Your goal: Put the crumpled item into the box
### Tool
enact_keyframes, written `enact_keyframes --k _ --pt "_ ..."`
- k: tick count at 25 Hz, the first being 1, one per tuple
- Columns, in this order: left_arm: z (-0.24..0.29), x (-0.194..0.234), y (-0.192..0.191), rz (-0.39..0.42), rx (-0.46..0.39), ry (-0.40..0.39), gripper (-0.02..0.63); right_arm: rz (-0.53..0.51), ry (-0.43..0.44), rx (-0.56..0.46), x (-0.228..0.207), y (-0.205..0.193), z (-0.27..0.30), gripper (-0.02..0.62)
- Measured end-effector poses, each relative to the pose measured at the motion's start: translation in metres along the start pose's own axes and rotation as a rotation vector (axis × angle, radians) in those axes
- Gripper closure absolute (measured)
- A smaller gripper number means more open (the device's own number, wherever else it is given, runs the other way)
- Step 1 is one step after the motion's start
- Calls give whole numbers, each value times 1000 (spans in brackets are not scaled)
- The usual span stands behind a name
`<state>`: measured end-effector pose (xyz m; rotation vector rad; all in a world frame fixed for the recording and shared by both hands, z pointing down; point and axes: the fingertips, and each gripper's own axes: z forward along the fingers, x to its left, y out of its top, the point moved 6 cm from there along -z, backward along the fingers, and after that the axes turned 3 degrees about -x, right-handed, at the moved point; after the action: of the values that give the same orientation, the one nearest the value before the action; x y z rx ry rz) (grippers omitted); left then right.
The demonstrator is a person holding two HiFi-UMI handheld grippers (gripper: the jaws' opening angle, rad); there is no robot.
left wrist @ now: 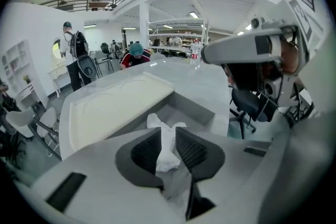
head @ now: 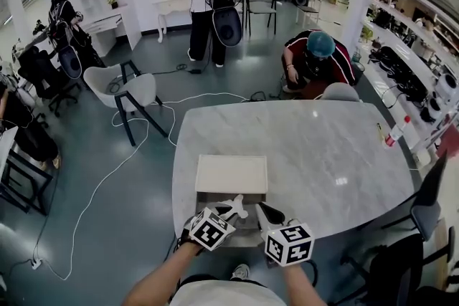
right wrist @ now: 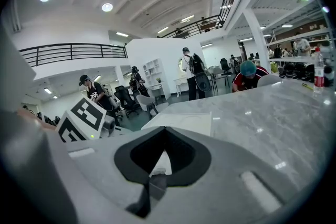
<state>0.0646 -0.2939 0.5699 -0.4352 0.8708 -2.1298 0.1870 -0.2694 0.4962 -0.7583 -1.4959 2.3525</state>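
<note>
White crumpled paper (left wrist: 167, 150), pinched in our left gripper (left wrist: 169, 131), hangs over the open grey box's (left wrist: 202, 108) near edge, ready to drop; our right gripper (right wrist: 165, 132) rests closed, empty, alongside.

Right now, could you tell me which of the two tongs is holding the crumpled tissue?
The left tongs: the white crumpled tissue is pinched between them by the open box, while the right tongs are shut on nothing.

Nothing readable is really showing up here: the cubes on the left gripper (head: 233, 208) and right gripper (head: 270, 213) are only displaying black-and-white square markers, no letters or numbers, and the bottle (head: 396, 131) sitting at the surface (head: 323, 154) edge is coming through too small for its label.
</note>
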Motion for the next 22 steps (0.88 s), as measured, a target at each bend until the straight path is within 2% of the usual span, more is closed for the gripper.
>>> enact_keyframes --k 7,13,22 --pt "-47 12 19 -118 -188 32 528 -1 -27 -25 18 9 0 591" --pt "-94 19 25 -167 -337 42 529 -14 -51 -47 49 16 -7 591" --pt "-145 21 11 -224 -463 78 552 -29 -71 -69 93 15 -20 591"
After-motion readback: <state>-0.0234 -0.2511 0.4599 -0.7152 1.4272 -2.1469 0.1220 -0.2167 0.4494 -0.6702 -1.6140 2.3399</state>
